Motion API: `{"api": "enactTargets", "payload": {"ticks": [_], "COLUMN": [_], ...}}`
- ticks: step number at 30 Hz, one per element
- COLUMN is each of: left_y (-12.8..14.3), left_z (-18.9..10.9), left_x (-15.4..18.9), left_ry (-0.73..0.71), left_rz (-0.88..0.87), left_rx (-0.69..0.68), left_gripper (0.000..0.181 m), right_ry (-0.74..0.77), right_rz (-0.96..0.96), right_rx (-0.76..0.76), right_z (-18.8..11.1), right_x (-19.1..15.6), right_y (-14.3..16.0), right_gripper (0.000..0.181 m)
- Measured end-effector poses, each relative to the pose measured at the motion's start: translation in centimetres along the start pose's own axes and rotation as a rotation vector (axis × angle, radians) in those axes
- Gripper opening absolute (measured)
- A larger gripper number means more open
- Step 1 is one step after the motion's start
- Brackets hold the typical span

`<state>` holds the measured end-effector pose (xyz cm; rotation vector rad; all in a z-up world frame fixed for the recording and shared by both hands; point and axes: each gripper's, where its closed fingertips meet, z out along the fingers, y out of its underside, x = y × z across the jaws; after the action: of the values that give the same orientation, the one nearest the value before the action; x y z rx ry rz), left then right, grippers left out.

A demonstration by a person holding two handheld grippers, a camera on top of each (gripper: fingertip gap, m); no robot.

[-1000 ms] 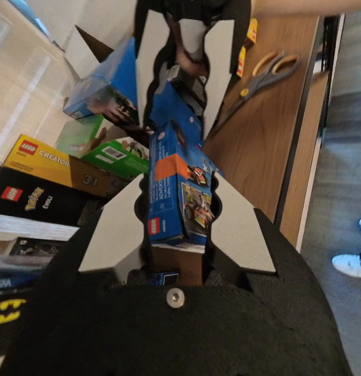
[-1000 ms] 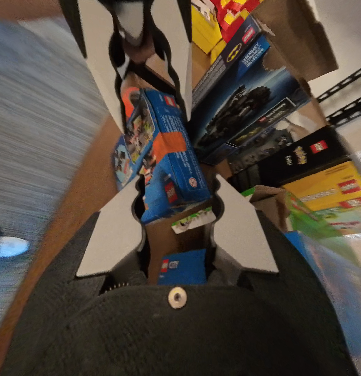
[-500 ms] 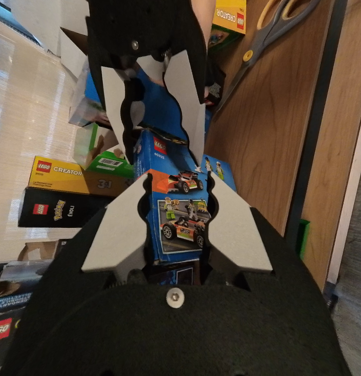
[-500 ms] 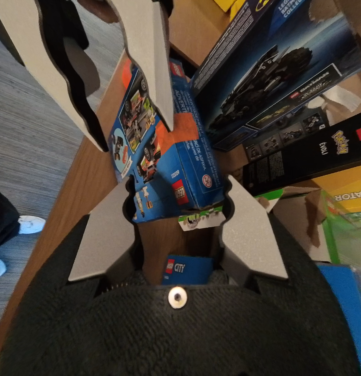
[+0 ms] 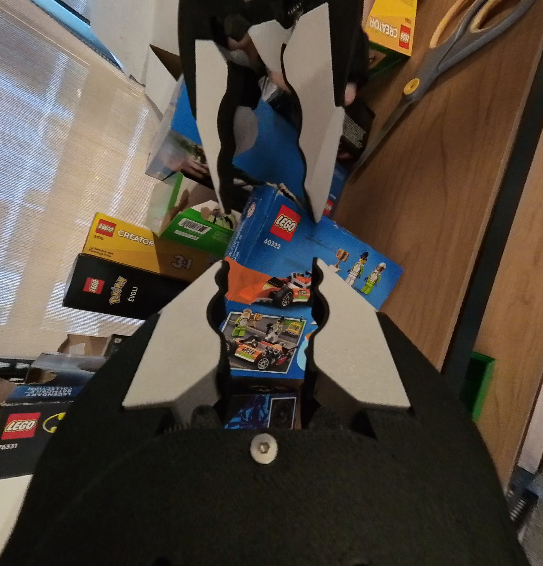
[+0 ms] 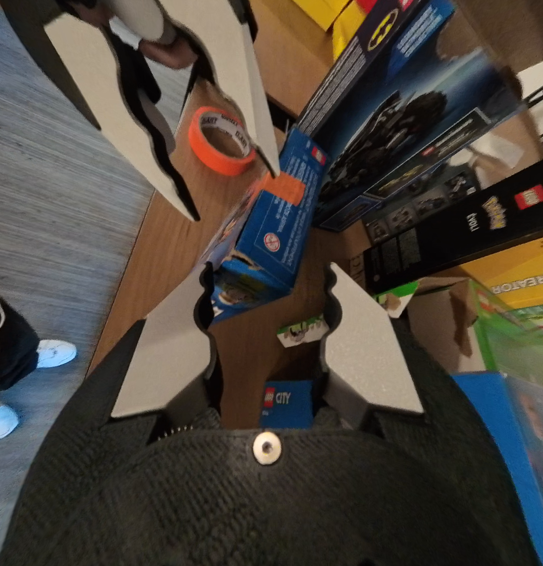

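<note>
A blue toy-set box (image 5: 282, 245) with a race car picture and an orange tape patch lies on the wooden table (image 5: 432, 214). My left gripper (image 5: 268, 266) is open and hovers over its picture face; the box reaches past the right finger. My right gripper (image 6: 268, 269) is open and empty, just short of the box's torn end (image 6: 264, 232). Each gripper also shows opposite the other: the right one in the left wrist view (image 5: 271, 214), at the box's far end, and the left one in the right wrist view (image 6: 233, 196), with one fingertip by the orange patch.
An orange tape roll (image 6: 221, 141) and grey scissors (image 5: 448, 61) lie on the table. Stacked boxes line one side: black (image 5: 117, 288), yellow (image 5: 126, 242), green (image 5: 199, 226) and a big dark blue one (image 6: 402, 122). A person's white shoes (image 6: 52, 352) stand on the floor past the table edge.
The blue box has turned from tilted on its edge to lying with its picture face up. Both grippers have drawn back from it a little; the tape roll now shows.
</note>
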<state>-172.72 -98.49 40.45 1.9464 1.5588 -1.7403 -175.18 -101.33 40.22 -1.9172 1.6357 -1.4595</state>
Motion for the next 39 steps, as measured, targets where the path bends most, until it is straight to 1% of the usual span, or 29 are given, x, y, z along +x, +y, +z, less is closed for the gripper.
{"api": "enactTargets", "payload": {"ticks": [1, 4, 6, 7, 8, 10, 15, 19, 27, 36, 39], "left_y": [0.0, 0.5, 0.6, 0.5, 0.4, 0.3, 1.0, 0.9, 1.6, 2.7, 2.5], "left_z": [0.1, 0.5, 0.5, 0.5, 0.4, 0.4, 0.9, 1.1, 1.4, 1.1, 1.5], "left_x": [-0.1, -0.3, -0.3, -0.2, -0.2, 0.3, 0.8, 0.6, 0.5, 0.0, 0.0], "left_ry": [-0.013, -0.052, -0.079, -0.094, -0.106, -0.123, -0.164, -0.172, -0.293, -0.396, -0.43], "left_rz": [0.006, 0.018, 0.02, 0.029, 0.041, 0.076, 0.189, 0.21, 0.392, 0.403, 0.494], "left_rx": [0.003, 0.002, 0.016, 0.027, 0.038, 0.043, -0.016, -0.029, -0.105, -0.12, -0.148], "left_gripper": [0.053, 0.054, 0.054, 0.053, 0.053, 0.052, 0.055, 0.052, 0.054, 0.056, 0.055], "right_ry": [0.01, -0.047, -0.032, -0.041, -0.049, -0.047, -0.043, -0.045, -0.051, -0.065, -0.069], "right_rz": [0.008, 0.099, 0.171, 0.195, 0.216, 0.257, 0.333, 0.35, 0.368, 0.391, 0.4], "right_rx": [0.021, 0.04, 0.038, 0.033, 0.033, 0.045, 0.053, 0.052, 0.062, 0.079, 0.08], "right_z": [0.2, 1.1, 1.5, 1.7, 1.9, 1.9, 2.0, 1.9, 2.0, 2.1, 2.0], "right_x": [0.2, -0.6, -0.3, -0.5, -0.7, -0.6, -0.2, -0.1, -0.1, 0.0, 0.1], "right_y": [-0.4, -1.0, -1.1, -0.9, -0.9, -0.9, -0.7, -0.4, -0.5, -0.6, -0.4], "right_gripper": [0.071, 0.071, 0.07, 0.066, 0.056, 0.052, 0.049, 0.048, 0.047, 0.047, 0.047]}}
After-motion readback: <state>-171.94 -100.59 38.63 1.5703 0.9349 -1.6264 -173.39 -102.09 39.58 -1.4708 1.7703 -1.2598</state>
